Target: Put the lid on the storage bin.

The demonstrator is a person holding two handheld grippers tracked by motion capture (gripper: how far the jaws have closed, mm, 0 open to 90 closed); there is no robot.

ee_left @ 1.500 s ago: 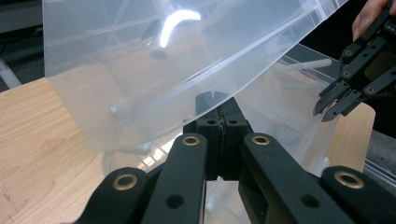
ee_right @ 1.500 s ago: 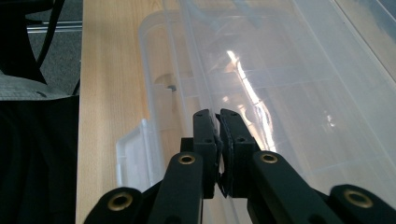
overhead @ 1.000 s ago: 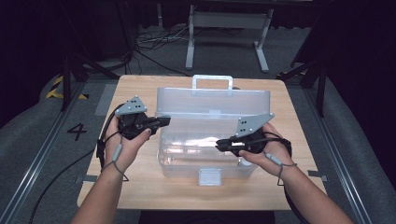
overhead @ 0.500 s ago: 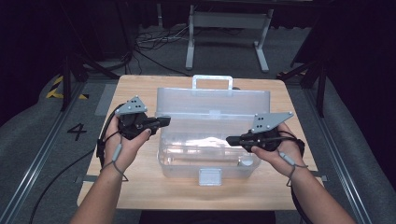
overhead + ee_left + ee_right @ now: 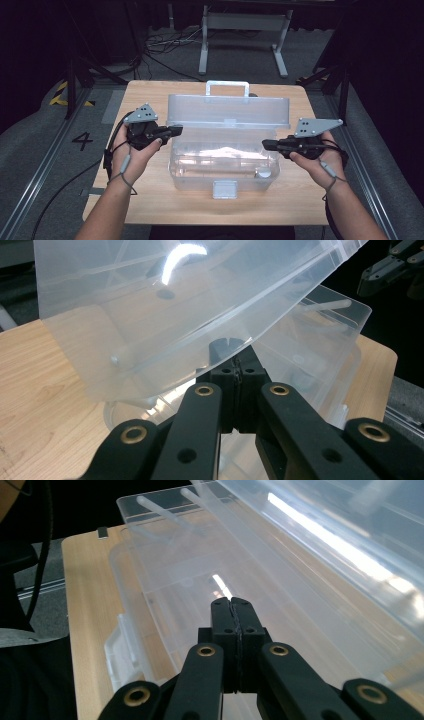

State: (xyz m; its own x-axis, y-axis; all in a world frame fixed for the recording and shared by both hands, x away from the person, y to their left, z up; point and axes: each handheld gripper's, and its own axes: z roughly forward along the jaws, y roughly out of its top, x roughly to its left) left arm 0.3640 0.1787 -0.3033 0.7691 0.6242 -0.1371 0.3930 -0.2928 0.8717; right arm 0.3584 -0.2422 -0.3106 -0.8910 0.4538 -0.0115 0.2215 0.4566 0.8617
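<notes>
Clear plastic toolbox [image 5: 225, 165] sits in the middle of the frame on the wooden desk [image 5: 150, 200], its lid [image 5: 227, 111] raised and standing open at the back, with a white handle [image 5: 227, 87] above the lid's top edge and a latch [image 5: 224, 189] on the front wall. At centre left, the left hand-held gripper [image 5: 177, 131] points toward the box's left end, its jaws pressed together with nothing between them; in the left gripper view its tips [image 5: 239, 360] lie just under the lid's lower edge [image 5: 210, 340]. At centre right, the right hand-held gripper [image 5: 266, 145] points at the box's right end, jaws likewise together and empty; in the right gripper view [image 5: 231, 605] they sit over the open tub [image 5: 165, 580].
</notes>
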